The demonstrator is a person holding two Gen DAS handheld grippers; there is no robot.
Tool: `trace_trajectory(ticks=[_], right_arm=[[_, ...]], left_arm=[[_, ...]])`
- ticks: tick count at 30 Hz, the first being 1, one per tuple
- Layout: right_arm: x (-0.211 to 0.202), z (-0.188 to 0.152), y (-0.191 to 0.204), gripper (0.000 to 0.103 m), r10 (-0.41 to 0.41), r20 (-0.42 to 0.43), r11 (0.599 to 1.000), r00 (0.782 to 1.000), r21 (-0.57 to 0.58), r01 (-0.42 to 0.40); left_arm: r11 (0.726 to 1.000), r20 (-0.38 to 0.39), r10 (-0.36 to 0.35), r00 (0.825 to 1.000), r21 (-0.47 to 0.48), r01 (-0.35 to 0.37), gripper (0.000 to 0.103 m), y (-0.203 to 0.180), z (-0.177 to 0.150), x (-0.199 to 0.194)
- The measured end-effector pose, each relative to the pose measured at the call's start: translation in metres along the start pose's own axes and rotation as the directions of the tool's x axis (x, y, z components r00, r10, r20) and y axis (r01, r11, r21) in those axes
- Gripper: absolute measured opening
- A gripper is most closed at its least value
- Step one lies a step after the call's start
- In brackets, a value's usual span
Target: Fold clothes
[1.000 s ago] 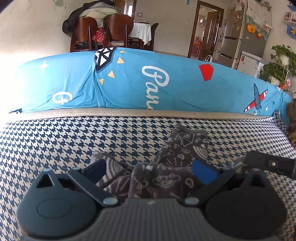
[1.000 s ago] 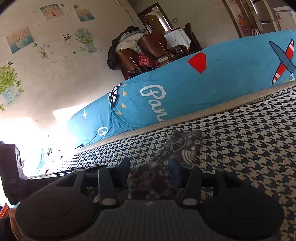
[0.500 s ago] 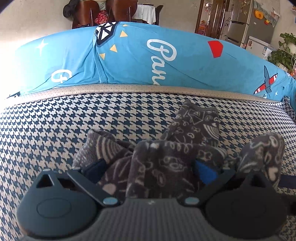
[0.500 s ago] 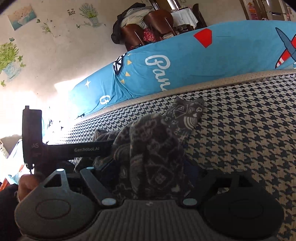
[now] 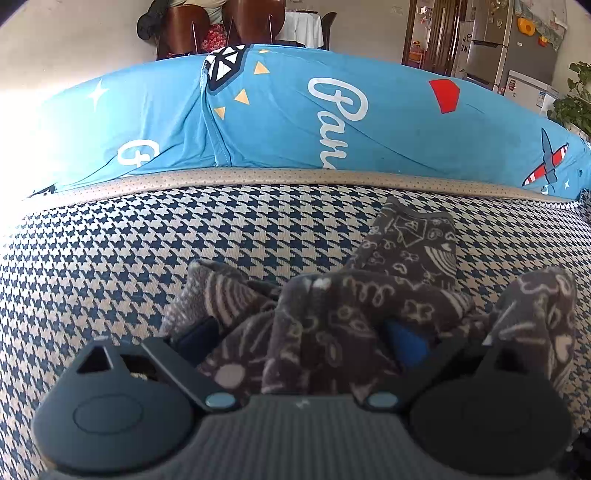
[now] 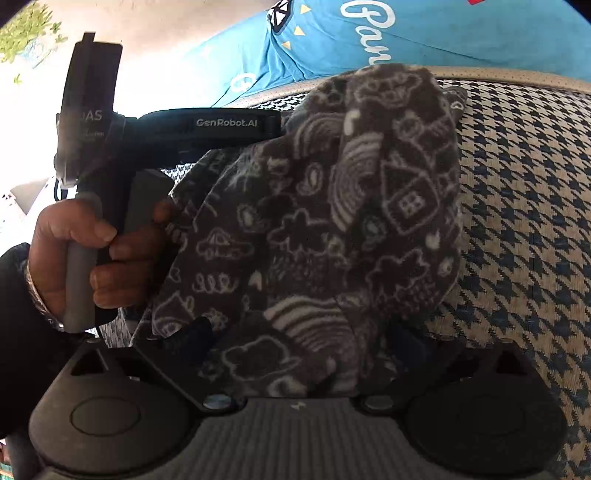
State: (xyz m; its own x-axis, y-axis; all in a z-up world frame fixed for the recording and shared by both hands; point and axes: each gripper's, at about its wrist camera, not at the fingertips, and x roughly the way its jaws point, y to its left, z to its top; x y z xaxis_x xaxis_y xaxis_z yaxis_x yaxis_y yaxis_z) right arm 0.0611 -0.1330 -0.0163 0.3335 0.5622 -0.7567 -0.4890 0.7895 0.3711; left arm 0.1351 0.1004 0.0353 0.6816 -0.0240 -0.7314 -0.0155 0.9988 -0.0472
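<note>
Two grippers work over a cushion (image 5: 155, 251) covered in a blue-and-cream houndstooth weave, edged along its far side by a tan dotted band (image 5: 295, 176). Behind that lies a long bright-blue bolster (image 5: 280, 122) printed with stars, triangles, a red shape and a small aeroplane. Farther back stand brown chairs (image 5: 184, 29), a table with a white cloth, a doorway, a fridge (image 5: 517, 48) and a potted plant at the right edge.

A dark grey fleece garment (image 5: 332, 321) with pale doodles of rainbows, houses and cars sits bunched on the cushion. One narrow part reaches away towards the bolster and lies flat; the rest is gathered up near the cameras, so its long axis runs from the grippers to the far edge.

The left gripper (image 5: 306, 339) is clenched on a fold of the fleece, cloth filling the gap between its blue pads. The right gripper (image 6: 295, 343) likewise grasps a lifted fold that hangs in front of its lens.

Writing: "Pan…" in white script on the bolster, and "GenRobot.AI" on the left gripper's body (image 6: 225, 123), held by a hand (image 6: 85, 258).
</note>
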Motion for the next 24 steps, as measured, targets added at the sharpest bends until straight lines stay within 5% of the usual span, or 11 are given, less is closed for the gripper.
trace_trajectory(ticks=[6,10,16,20,24], right_arm=[[0.009,0.002,0.005,0.1,-0.012,0.036,1.0,0.999,0.002,0.012],[0.013,0.003,0.011,0.067,-0.088,0.066,0.995,0.994,-0.043,0.091],[0.001,0.008,0.002,0.03,-0.072,0.13,0.997,0.989,-0.002,0.073],[-0.014,0.014,0.003,0.025,-0.096,0.218,0.995,0.971,-0.016,0.102],[-0.033,0.018,0.0,0.024,-0.179,0.317,0.983,0.931,0.02,0.182]], left_arm=[[1.0,0.003,-0.003,1.0,-0.006,0.003,0.098,-0.001,0.0,0.0],[1.0,0.014,0.004,1.0,-0.013,-0.003,0.093,-0.001,0.0,-0.002],[0.996,0.049,0.064,0.997,-0.062,-0.061,0.074,0.011,0.004,-0.009],[0.988,0.071,0.118,0.99,-0.108,-0.11,0.067,0.023,0.009,-0.015],[0.976,0.084,0.167,0.982,-0.152,-0.153,0.066,0.035,0.013,-0.019]])
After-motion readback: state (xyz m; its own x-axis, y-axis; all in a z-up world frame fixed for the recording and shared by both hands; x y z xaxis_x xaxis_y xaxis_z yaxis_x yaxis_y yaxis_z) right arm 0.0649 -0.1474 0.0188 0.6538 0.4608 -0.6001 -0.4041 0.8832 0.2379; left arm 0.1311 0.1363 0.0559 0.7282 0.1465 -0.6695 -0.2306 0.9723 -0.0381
